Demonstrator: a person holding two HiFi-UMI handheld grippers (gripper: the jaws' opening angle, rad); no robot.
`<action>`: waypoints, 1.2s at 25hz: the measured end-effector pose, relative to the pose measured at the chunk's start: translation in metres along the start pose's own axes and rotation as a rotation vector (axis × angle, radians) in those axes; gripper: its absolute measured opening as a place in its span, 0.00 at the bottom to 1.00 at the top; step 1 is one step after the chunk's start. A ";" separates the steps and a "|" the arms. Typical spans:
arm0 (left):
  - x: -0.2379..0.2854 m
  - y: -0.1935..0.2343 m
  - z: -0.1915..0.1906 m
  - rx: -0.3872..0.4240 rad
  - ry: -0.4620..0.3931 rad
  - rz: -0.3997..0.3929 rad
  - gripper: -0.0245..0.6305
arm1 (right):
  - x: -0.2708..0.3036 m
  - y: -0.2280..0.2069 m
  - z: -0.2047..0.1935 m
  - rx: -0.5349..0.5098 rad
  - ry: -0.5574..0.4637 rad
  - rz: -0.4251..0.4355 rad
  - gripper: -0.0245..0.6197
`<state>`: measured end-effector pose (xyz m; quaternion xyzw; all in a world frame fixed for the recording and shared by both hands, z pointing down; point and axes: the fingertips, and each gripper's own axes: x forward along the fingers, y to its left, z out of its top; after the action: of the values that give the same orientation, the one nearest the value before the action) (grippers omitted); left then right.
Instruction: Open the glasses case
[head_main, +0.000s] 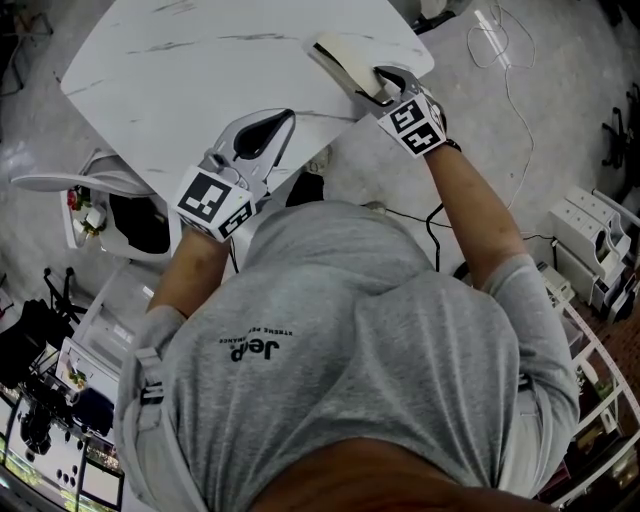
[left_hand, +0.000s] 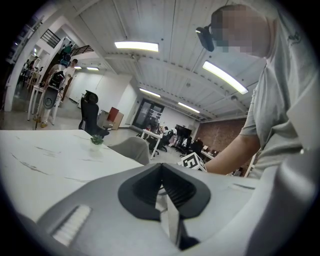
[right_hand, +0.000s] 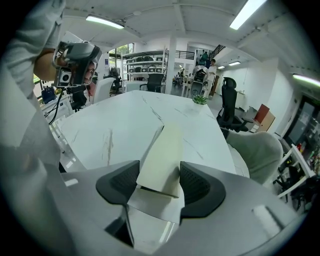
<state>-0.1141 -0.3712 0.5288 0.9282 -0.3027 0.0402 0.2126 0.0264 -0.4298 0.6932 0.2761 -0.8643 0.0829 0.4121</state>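
Observation:
The glasses case is a long cream case lying near the right edge of the white marble table. My right gripper reaches onto its near end. In the right gripper view the case sits between the two dark pads, which touch its sides, so the right gripper is shut on it. A thin dark seam shows under the case's near end. My left gripper hovers at the table's near edge, apart from the case. Its jaws meet with nothing between them, as the left gripper view also shows.
A small potted plant stands at the table's far end, with a black office chair beyond it. A white chair is by the table's left corner. Cables lie on the floor to the right, near grey trays.

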 end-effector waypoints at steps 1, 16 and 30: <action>0.001 0.000 0.000 0.000 0.000 -0.002 0.07 | -0.001 -0.001 0.001 0.002 -0.005 -0.002 0.43; 0.014 -0.008 0.006 0.001 0.009 -0.039 0.07 | -0.014 -0.015 0.000 0.022 -0.045 -0.041 0.21; 0.013 -0.003 -0.003 -0.010 0.021 -0.037 0.07 | -0.014 -0.055 -0.021 0.151 0.006 -0.125 0.17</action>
<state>-0.1013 -0.3749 0.5333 0.9321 -0.2833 0.0446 0.2214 0.0774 -0.4623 0.6918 0.3595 -0.8354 0.1228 0.3971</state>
